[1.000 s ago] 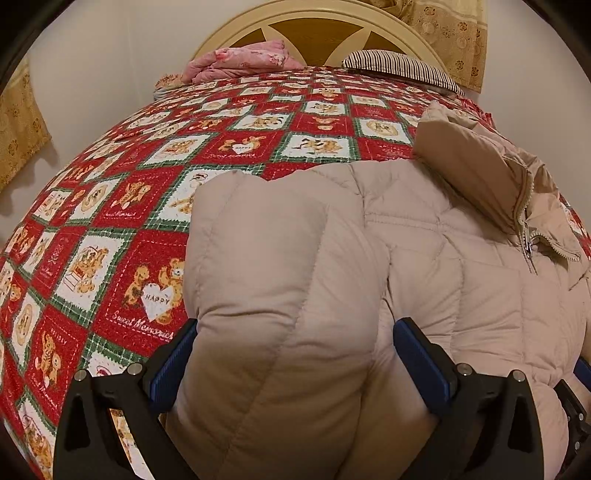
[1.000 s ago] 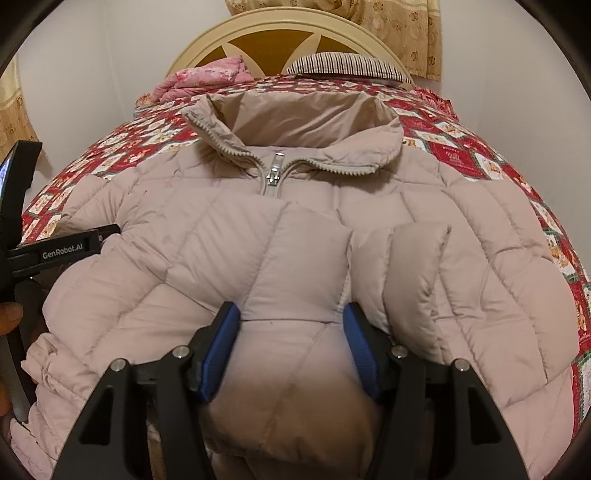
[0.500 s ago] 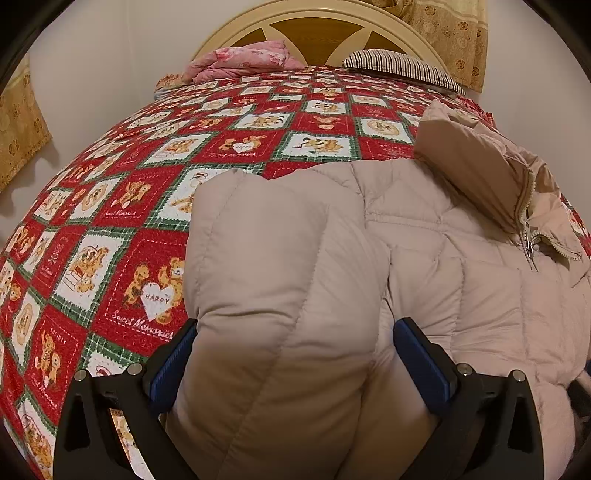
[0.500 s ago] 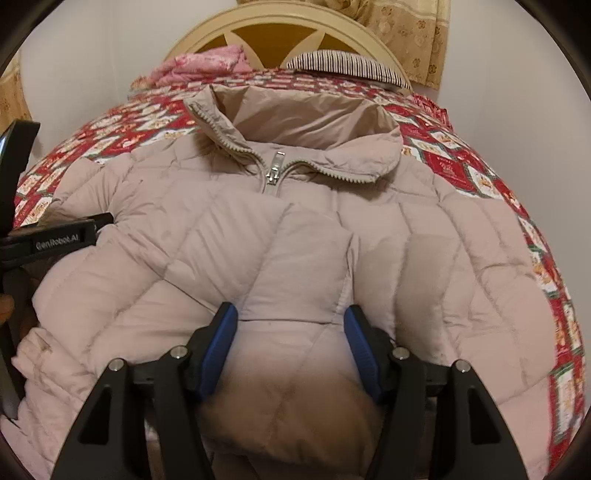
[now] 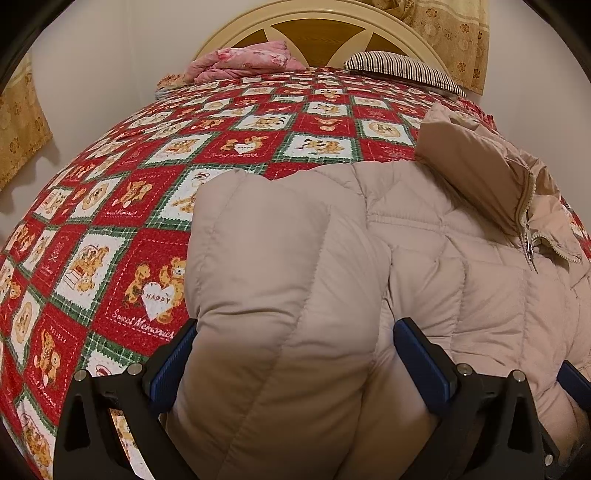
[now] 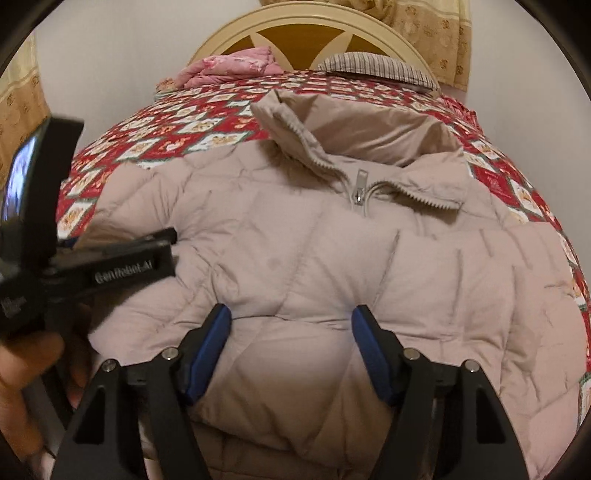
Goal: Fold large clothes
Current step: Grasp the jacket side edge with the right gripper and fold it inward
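A beige quilted puffer jacket [image 6: 295,251] lies front up on the bed, zipped, with its collar [image 6: 354,136] toward the headboard. In the left wrist view the jacket's sleeve [image 5: 273,295] is folded in over the body. My left gripper [image 5: 291,354] has its blue pads wide apart with the thick sleeve between them. My right gripper [image 6: 290,339] is shut on a bunched fold of the jacket's lower front. The left gripper's body [image 6: 85,269] and the hand holding it show at the left of the right wrist view.
The bed carries a red, green and white teddy-bear quilt [image 5: 147,206]. A pink folded blanket [image 5: 243,62] and a striped pillow [image 5: 399,68] lie by the cream headboard [image 5: 317,18]. Curtains hang at both sides.
The right gripper has swung left and moved closer to the left gripper, carrying its jacket fold; the collar now sits right of centre. The left gripper has held still on the sleeve.
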The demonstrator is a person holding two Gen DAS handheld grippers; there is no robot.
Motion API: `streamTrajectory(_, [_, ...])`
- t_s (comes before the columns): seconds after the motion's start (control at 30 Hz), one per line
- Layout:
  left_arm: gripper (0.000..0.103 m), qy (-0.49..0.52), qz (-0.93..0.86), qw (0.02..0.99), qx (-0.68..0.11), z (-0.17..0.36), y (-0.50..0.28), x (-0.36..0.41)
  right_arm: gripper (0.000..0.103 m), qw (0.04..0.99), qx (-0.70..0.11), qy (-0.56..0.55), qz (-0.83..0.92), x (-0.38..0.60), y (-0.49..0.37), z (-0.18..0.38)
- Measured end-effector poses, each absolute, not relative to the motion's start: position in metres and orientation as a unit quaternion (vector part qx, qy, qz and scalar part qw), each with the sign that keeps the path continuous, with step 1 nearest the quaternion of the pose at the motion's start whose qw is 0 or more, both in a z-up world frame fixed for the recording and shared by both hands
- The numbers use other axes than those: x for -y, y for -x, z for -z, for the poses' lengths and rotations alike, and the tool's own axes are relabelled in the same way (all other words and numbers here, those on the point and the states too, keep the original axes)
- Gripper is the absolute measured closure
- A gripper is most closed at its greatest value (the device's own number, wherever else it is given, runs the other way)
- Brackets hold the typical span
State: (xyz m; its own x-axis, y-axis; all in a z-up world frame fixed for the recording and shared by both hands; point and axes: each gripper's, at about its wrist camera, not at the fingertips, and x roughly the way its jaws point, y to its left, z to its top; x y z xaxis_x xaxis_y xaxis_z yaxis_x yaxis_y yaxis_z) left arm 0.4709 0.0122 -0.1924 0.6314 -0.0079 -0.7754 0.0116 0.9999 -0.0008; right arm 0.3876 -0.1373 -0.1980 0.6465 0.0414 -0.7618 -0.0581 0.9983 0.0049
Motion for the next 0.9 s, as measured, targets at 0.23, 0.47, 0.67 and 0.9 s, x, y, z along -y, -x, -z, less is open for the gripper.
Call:
streamTrajectory(0.23, [0.001,-0.003,0.003,0.904,-0.427,0.191,-0.47,-0.012,0.035,0.923,-0.379,-0.032,-0.061,0.164,-0.368,0.164])
streamTrajectory(0.47, [0.001,-0.035,0.004,0.914,-0.404,0.159,-0.46,0.0,0.036,0.92,-0.385,-0.072,0.013,0.248,-0.376,0.174])
streamTrajectory(0.67, [0.001,-0.076,0.086,0.931,-0.347,0.106,-0.427,0.056,0.034,0.916,-0.399,-0.046,0.011,0.244,-0.381,0.193])
streamTrajectory(0.9, [0.001,-0.148,0.067,0.907,-0.389,0.167,-0.445,0.097,0.034,0.914,-0.398,-0.076,-0.008,0.254,-0.374,0.194])
